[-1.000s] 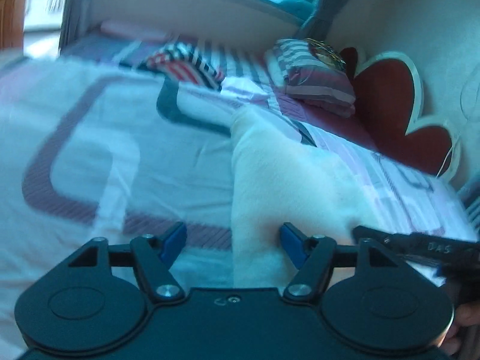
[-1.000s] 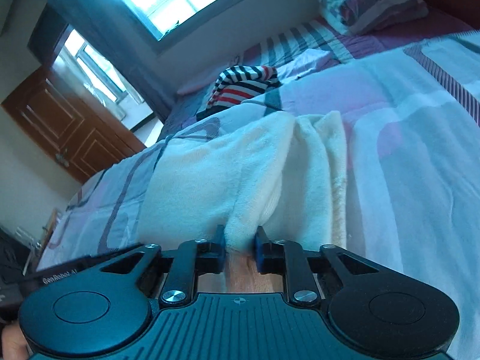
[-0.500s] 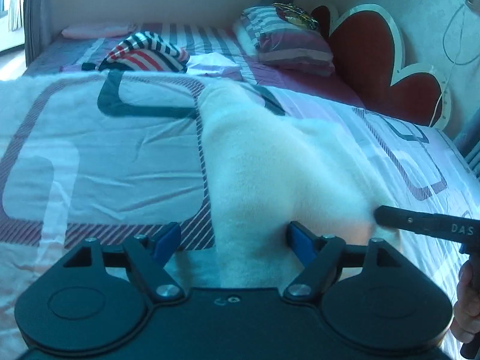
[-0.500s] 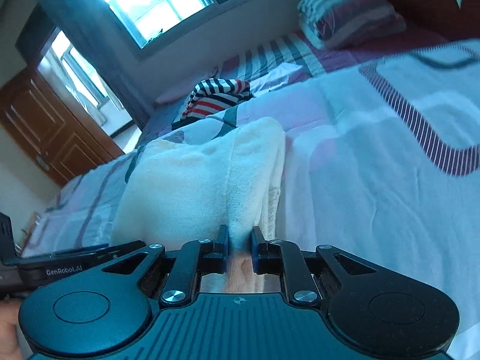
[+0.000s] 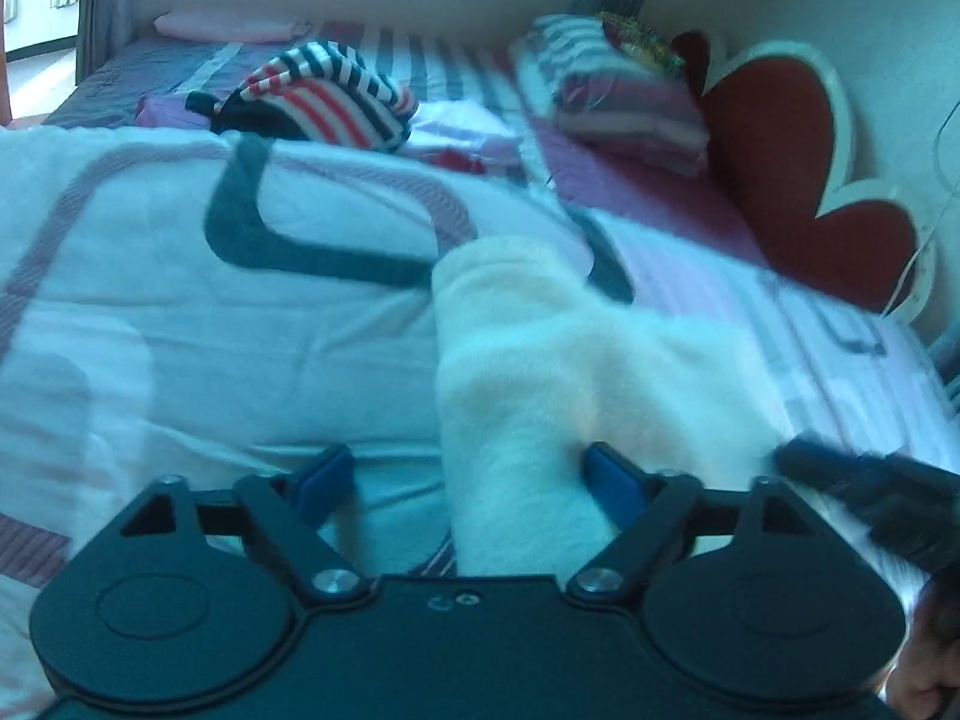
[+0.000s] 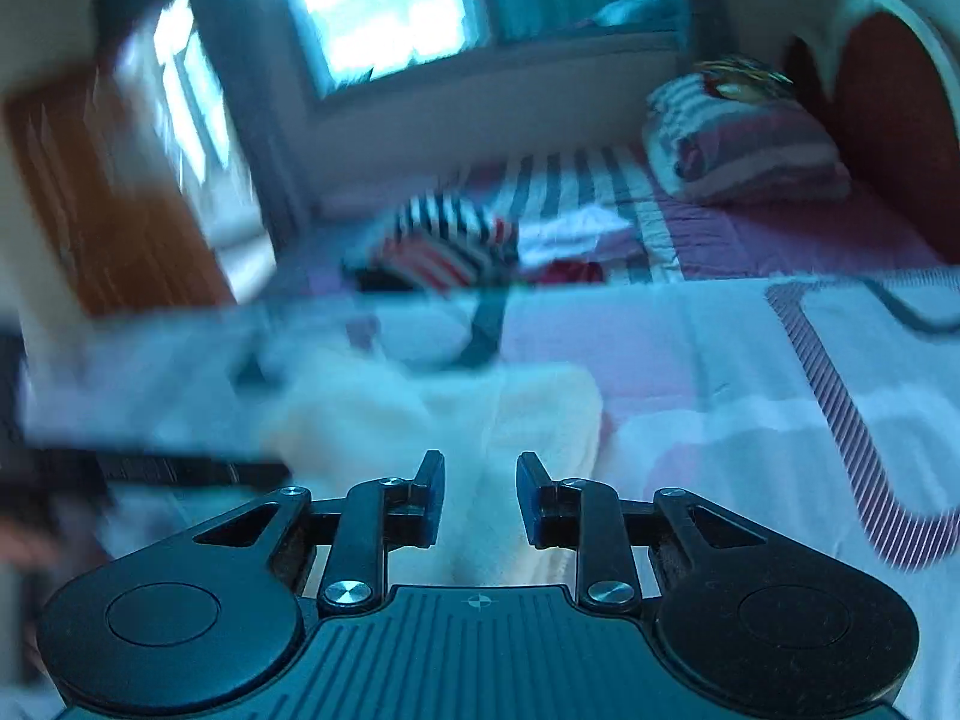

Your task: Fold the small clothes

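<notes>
You have one cream fleece garment [image 5: 540, 372] to deal with, lying folded into a long strip on the patterned bedspread [image 5: 180, 312], running away from you toward the headboard. Count two other cloth items further up the bed: one striped garment [image 5: 324, 99] in red, white and navy, bunched in a heap, and a pale folded piece [image 5: 462, 132] just beside it. There is one striped pillow [image 5: 624, 102] near the heart-shaped red headboard [image 5: 798, 168]. Your left gripper [image 5: 465, 477] stands wide open, its two blue fingertips [image 5: 606, 474] spread well apart; the right-hand one touches the near end of the cream garment, the other sits over bare bedspread, and nothing is clamped. Your right gripper [image 6: 480, 495] is parted to a moderate gap, narrower than the left, and hangs over the near end of the same cream garment [image 6: 510, 420]; the cloth shows through the gap, and the jaws grip nothing. The right wrist view is badly motion-blurred on its left side, so the dark shapes there cannot be read.
</notes>
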The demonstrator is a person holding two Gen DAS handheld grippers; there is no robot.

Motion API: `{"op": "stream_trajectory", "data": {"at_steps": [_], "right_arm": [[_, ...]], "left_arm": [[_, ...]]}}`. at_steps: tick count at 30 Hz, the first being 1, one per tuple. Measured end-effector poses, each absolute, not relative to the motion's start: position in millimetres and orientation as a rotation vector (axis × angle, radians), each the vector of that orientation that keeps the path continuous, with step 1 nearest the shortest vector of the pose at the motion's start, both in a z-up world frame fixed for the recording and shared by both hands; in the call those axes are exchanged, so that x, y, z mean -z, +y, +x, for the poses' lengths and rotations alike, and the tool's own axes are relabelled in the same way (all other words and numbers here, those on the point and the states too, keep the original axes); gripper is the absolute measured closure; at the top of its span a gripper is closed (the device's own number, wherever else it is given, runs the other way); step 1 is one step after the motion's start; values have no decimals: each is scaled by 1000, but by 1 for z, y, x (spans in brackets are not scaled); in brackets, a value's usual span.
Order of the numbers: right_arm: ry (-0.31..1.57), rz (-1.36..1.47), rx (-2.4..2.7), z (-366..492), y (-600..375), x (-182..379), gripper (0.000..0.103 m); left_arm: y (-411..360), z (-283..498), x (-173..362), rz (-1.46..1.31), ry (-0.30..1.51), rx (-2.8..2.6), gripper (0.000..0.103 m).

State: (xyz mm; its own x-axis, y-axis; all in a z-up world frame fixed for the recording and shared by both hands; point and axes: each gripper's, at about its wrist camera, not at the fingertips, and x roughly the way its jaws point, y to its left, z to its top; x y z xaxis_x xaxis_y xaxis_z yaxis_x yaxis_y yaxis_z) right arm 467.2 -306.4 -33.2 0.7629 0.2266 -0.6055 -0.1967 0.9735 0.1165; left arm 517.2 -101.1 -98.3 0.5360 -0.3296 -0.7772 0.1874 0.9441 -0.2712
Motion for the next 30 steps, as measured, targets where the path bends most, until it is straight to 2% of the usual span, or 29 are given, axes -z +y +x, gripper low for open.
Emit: {"op": "stream_trajectory", "data": {"at_steps": [1, 2, 5, 7, 8, 12, 15, 17, 30], "right_arm": [[697, -11, -200, 474, -304, 48, 66], [682, 0, -187, 475, -309, 52, 52], [697, 12, -177, 473, -318, 50, 52], [660, -29, -172, 459, -314, 42, 53], [644, -30, -176, 450, -314, 39, 54], [628, -1, -252, 419, -306, 33, 55], [698, -108, -182, 419, -289, 54, 55], [710, -11, -166, 424, -299, 61, 54], [746, 45, -188, 355, -296, 41, 58]], "left_arm": [[-109, 515, 99, -117, 943, 304, 13], [-115, 512, 98, -91, 934, 297, 13], [-118, 510, 96, -77, 943, 304, 13], [-113, 501, 86, -77, 928, 310, 24], [-110, 493, 80, -74, 906, 317, 25], [-101, 451, 75, -86, 874, 314, 25], [-108, 441, 92, -62, 944, 305, 21], [-117, 434, 97, -9, 921, 302, 18], [-106, 378, 91, 0, 957, 264, 21]]}}
